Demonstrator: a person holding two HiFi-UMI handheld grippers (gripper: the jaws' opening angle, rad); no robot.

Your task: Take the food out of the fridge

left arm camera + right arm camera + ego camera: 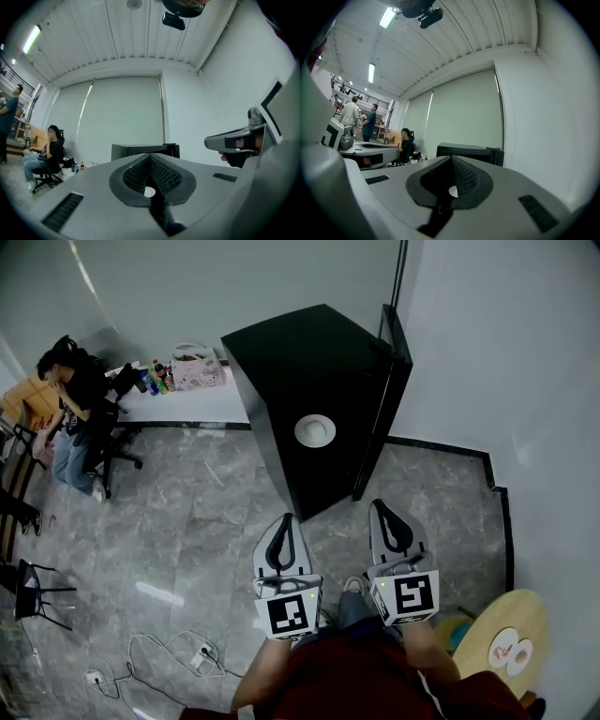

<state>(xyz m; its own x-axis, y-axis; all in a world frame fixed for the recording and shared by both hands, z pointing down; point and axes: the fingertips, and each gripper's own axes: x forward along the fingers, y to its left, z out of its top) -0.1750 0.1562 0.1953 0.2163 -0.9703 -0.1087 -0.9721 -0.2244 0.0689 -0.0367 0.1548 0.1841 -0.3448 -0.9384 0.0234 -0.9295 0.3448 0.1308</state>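
Note:
A black fridge [314,390] stands ahead by the white wall, with a white round plate [315,431] on its top. Its door slab [392,381] on the right side looks slightly ajar. The inside is hidden and no food shows. My left gripper [287,518] and right gripper [377,504] are side by side over the floor, short of the fridge and pointing at it. Both are shut and empty. In the left gripper view the shut jaws [150,155] line up with the fridge [136,151]. In the right gripper view the gripper [451,158] sits below the fridge [468,151].
A person [75,395] sits on an office chair at the far left, beside a white table [187,404] with bottles and a bag. Cables [178,652] lie on the floor at the lower left. A round wooden table [511,634] is at my right. Other people [351,115] stand far off.

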